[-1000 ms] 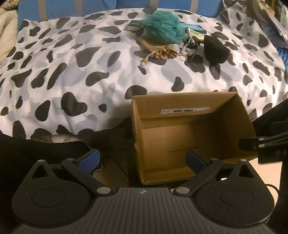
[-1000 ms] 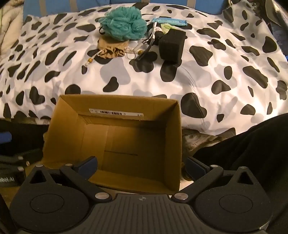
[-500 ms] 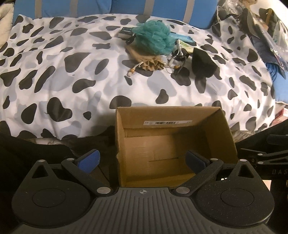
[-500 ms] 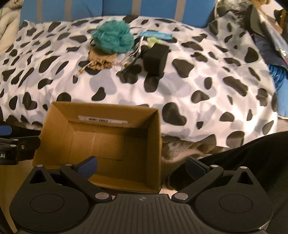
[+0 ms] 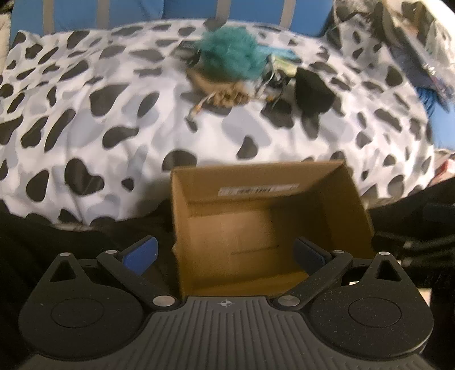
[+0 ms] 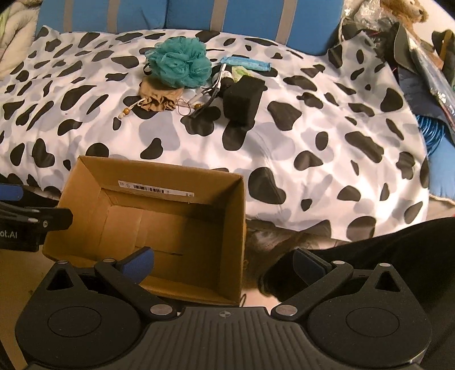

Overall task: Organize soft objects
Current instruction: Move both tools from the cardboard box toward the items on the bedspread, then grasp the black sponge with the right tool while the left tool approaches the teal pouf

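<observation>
An empty cardboard box (image 5: 267,227) (image 6: 159,227) stands open at the near edge of a cow-print bed cover (image 6: 312,128). At the far side of the cover lie a teal bath pouf (image 6: 179,61) (image 5: 231,54), a tan drawstring pouch (image 6: 157,98) (image 5: 221,91) and a black foam block (image 6: 241,98) (image 5: 311,91). Metal scissors (image 6: 212,91) and a light blue packet (image 6: 246,63) lie among them. My left gripper (image 5: 224,253) is open over the box, holding nothing. My right gripper (image 6: 223,261) is open above the box's right wall, also holding nothing.
Blue striped cushions (image 6: 184,14) back the bed. Bags and clutter (image 6: 412,42) pile up at the far right beside a blue coil (image 6: 432,128). Dark fabric (image 6: 384,256) covers the near right. The left gripper's side (image 6: 25,224) shows at the right wrist view's left edge.
Both grippers have risen and pulled back, so the box sits lower and more of the bed shows. The left wrist view is now motion-blurred. No object has moved.
</observation>
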